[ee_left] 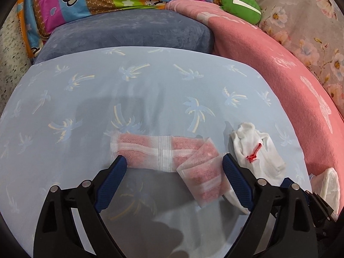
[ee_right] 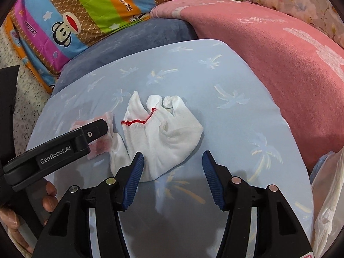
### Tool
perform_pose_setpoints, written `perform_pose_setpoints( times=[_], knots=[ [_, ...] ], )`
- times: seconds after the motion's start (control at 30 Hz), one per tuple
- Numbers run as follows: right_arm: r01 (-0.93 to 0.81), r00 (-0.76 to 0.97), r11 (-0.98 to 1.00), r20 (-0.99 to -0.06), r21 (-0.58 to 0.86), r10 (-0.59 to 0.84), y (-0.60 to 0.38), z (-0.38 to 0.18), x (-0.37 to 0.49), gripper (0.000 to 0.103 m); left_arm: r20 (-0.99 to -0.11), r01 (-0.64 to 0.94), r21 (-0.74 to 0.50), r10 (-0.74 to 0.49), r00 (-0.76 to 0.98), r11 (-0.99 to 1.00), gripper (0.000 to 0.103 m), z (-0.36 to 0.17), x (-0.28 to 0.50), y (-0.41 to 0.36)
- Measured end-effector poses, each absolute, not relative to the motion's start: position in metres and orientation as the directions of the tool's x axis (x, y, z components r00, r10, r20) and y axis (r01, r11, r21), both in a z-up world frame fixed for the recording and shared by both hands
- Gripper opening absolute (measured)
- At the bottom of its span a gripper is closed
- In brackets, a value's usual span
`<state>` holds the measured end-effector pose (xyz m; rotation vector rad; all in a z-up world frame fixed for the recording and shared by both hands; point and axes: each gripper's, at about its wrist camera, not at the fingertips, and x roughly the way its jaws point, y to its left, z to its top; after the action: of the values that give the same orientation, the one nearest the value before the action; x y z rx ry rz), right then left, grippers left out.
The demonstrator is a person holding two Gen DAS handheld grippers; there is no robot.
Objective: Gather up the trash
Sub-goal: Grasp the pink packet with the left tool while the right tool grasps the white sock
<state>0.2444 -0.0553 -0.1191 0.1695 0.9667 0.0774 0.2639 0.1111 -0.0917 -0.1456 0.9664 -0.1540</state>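
Left gripper (ee_left: 172, 163): jaws spread wide, empty, straddling the pink-and-white wrapper (ee_left: 163, 152) on the light-blue palm-print sheet (ee_left: 86, 111).
Right gripper (ee_right: 173, 172): jaws parted, empty; left pad at the near edge of the white glove (ee_right: 163, 133), red-trimmed, at 12 o'clock.
Right view only: left gripper's side, reading "GenRobot.AI", at 9 o'clock; hand (ee_right: 25, 210) at 8 o'clock.
Plastic bag (ee_right: 326, 204): 4 o'clock.
Far quilt (ee_right: 81, 10): cartoon monkeys, partly legible script.

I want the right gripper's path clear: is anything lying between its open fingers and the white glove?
Nothing. In the right wrist view the right gripper stands open at the white glove, its left finger at the glove's edge; only blue sheet shows.
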Motion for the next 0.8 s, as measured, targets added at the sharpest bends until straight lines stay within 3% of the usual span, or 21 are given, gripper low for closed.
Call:
perform_pose_setpoints(
  times=[0.2, 0.3, 0.37, 0.57, 0.7, 0.8],
  knots=[
    [-0.010, 0.577, 0.987, -0.806, 0.157, 0.134, -0.047, -0.121, 0.252, 0.057, -0.797, 0.075, -0.169, -0.181, 0.576, 0.983, 0.079, -0.092, 0.265, 0.109],
    [-0.016, 0.583, 0.991, -0.804, 0.132, 0.117, -0.042, -0.121, 0.254, 0.055, -0.794, 0.080, -0.165, -0.181, 0.580, 0.983, 0.070, -0.091, 0.266, 0.109],
    [-0.022, 0.587, 0.993, -0.803, 0.115, 0.106, -0.039, -0.122, 0.255, 0.052, -0.793, 0.084, -0.164, -0.182, 0.582, 0.983, 0.060, -0.091, 0.266, 0.108],
    [-0.033, 0.582, 0.990, -0.802, 0.137, 0.131, -0.037, -0.122, 0.251, 0.030, -0.792, 0.105, -0.180, -0.208, 0.574, 0.978, 0.031, -0.090, 0.263, 0.104],
    [-0.042, 0.567, 0.984, -0.807, 0.172, 0.165, -0.035, -0.121, 0.246, 0.010, -0.798, 0.118, -0.196, -0.228, 0.558, 0.973, 0.020, -0.090, 0.259, 0.101],
    [-0.039, 0.560, 0.983, -0.811, 0.178, 0.169, -0.035, -0.119, 0.238, 0.008, -0.801, 0.127, -0.206, -0.242, 0.547, 0.970, 0.016, -0.088, 0.253, 0.098]
  ],
)
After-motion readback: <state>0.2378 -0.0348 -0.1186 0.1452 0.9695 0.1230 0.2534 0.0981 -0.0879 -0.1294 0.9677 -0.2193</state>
